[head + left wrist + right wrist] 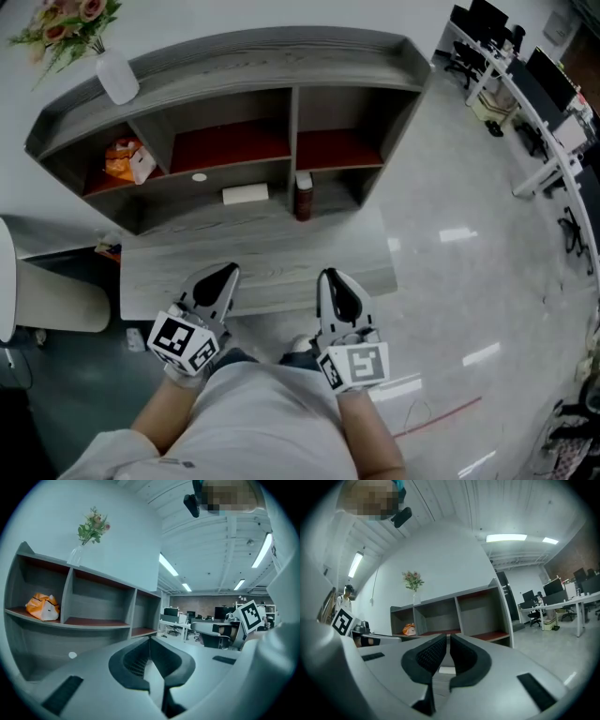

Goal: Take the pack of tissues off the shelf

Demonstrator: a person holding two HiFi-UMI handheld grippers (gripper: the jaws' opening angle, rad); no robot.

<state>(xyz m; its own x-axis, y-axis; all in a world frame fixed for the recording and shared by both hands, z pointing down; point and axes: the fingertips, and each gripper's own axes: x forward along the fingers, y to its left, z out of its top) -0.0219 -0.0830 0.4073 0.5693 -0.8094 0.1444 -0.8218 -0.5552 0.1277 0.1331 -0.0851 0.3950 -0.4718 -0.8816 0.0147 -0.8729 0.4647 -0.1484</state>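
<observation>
The tissues (pixel 246 194) sit on the lower board of the shelf (pixel 272 52), lying flat under the middle bay, a bit left of the divider. Nothing is touching them. A brown bottle (pixel 303 197) stands upright just to their right, roughly in line with that divider. A small white disc (pixel 199 177) shows a little up and to the left; from the left gripper view it looks like it's on the back panel, but we can't be sure.

In the left upper bay we've got an orange snack bag (pixel 128 159), slumped against the bay's right wall. The middle and right upper bays show only their red boards. On top of the shelf, at its left end, a white vase (pixel 117 77) holds flowers (pixel 66 23).

A grey desk (pixel 281 258) runs in front of the shelf. We're holding both grippers low over its near edge, well apart from the tissues. The left gripper (pixel 228 272) has its jaws pressed together with nothing in them, and its own view shows the tips meeting. The right gripper (pixel 330 277) is the same deal: jaws drawn in with only a sliver between the pads, holding nothing. Both point toward the shelf.

Off to the right there's shiny floor and office desks with monitors (pixel 525 84).
</observation>
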